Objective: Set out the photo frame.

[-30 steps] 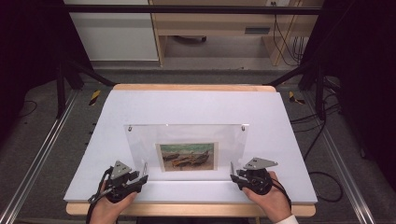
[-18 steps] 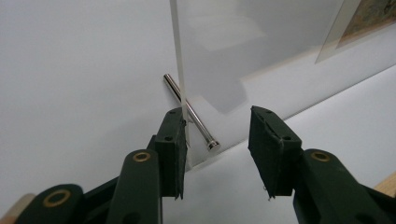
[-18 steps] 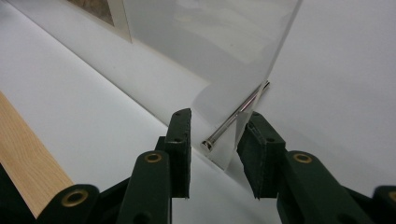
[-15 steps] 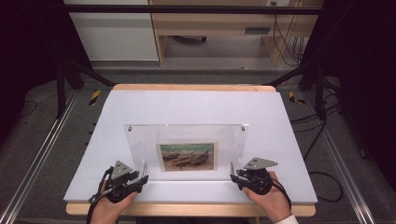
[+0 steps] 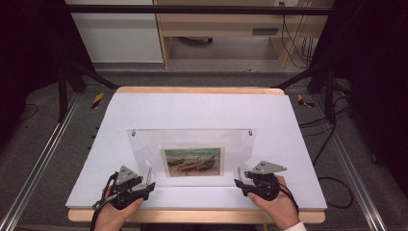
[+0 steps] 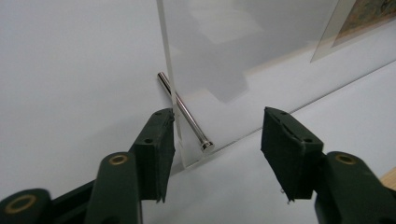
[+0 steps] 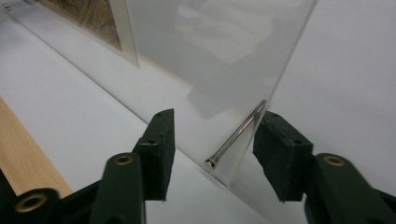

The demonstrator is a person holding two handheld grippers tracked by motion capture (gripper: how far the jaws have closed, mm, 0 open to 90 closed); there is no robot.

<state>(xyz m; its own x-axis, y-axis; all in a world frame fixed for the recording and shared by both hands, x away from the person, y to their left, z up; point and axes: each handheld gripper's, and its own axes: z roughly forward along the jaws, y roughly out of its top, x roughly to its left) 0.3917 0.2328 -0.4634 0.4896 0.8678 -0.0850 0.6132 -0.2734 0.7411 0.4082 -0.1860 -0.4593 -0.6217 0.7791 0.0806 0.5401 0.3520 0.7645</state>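
Frame: clear acrylic picture frame (image 5: 192, 156) stands on the white table (image 5: 202, 110), leaning back on two metal pins, a small boat print (image 5: 194, 161) in its lower middle.
Left gripper: my left gripper (image 5: 144, 185) sits at the frame's near left corner. In the left gripper view its jaws have just been opening and stand apart; the left pin (image 6: 184, 112) and the corner of the pane lie between them, no pad pressing. One pad looks just beside the pane edge; I cannot tell whether it touches.
Right gripper: my right gripper (image 5: 239, 183) mirrors it at the near right corner, jaws likewise just opened and apart, the right pin (image 7: 236, 135) between them, not squeezed.
Step, as I read it: letting go after setting the frame standing.
How to do it well: I open fully before backing off, then draw both hands straight back along the jaw line, together, so no pad drags a pin sideways.
Risk: a snagged pin could tip the pane.
Check: the frame stands on its own before I pull clear.
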